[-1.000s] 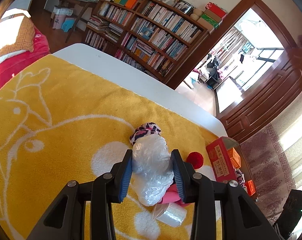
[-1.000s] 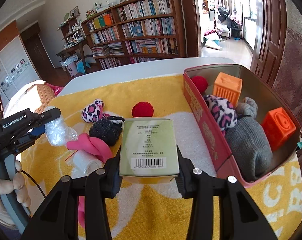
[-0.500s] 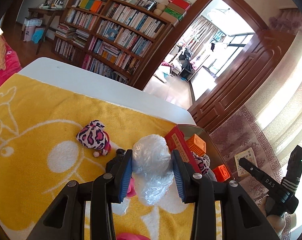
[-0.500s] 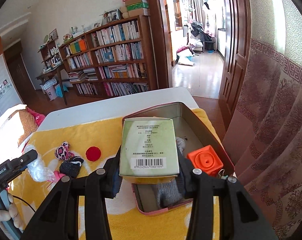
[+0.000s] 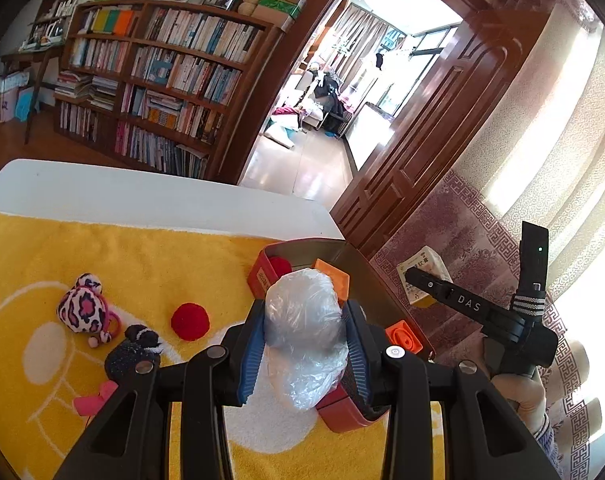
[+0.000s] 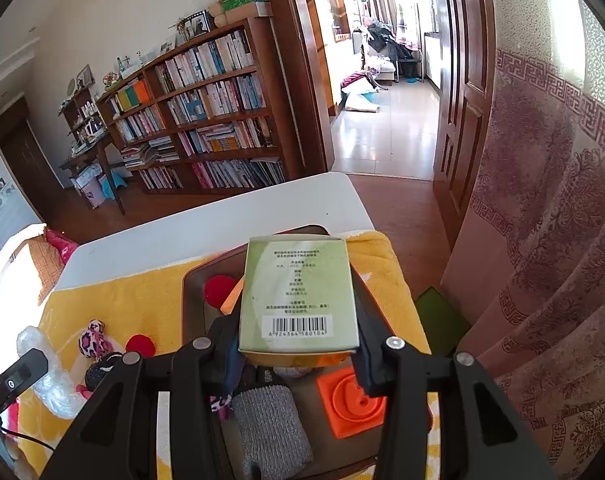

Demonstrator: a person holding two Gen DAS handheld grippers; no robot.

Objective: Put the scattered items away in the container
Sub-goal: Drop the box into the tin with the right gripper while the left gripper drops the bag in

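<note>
Both grippers, left gripper (image 5: 304,344) and right gripper (image 6: 298,344), hover loaded above tin (image 5: 258,276).

We are in a home's living room or study: a long wooden bookshelf (image 5: 162,80) packed with books, a carved wooden door (image 5: 434,128) opening onto a sunlit room with clothes, a patterned curtain (image 6: 542,200), and a white table (image 5: 142,196) under a yellow towel (image 5: 102,264).

The crinkled plastic bag (image 5: 304,320) looks glossy and translucent. The box (image 6: 298,300) is matt printed card, the tin (image 5: 342,418) smooth metal, the yellow towel (image 5: 142,264) rough terry cloth.
</note>
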